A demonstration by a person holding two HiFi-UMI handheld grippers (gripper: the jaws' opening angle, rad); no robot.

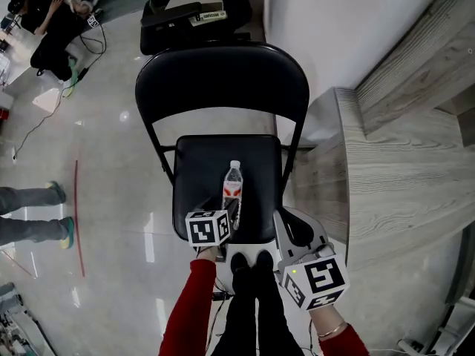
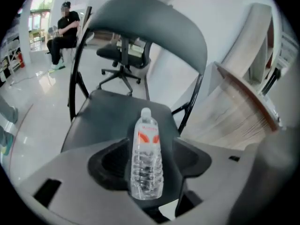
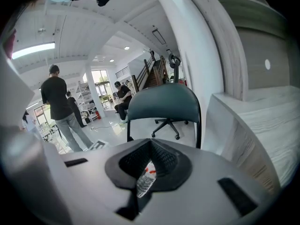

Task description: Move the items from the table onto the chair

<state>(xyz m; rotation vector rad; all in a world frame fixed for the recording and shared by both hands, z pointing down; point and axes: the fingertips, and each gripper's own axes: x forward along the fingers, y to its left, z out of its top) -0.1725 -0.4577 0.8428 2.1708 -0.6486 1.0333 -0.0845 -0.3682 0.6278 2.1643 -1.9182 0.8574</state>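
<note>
A clear water bottle point(image 1: 233, 185) with a red-and-white label is over the seat of the black folding chair point(image 1: 194, 170). My left gripper point(image 1: 230, 212) is shut on the bottle's lower part, and the white cap points toward the backrest. In the left gripper view the bottle point(image 2: 146, 158) fills the gap between the two black pads point(image 2: 110, 161). I cannot tell whether its base touches the seat. My right gripper point(image 1: 282, 221) hovers at the seat's front right corner, shut and empty. Through its jaws a sliver of the bottle point(image 3: 145, 182) shows.
A pale wood-grain table point(image 1: 401, 169) stands just right of the chair. Behind the chair is a black office chair point(image 1: 193, 13). A person's legs point(image 1: 30, 199) stand on the glossy floor at left, and another person point(image 1: 52, 21) sits far back. My shoes point(image 1: 252, 262) are at the seat's front edge.
</note>
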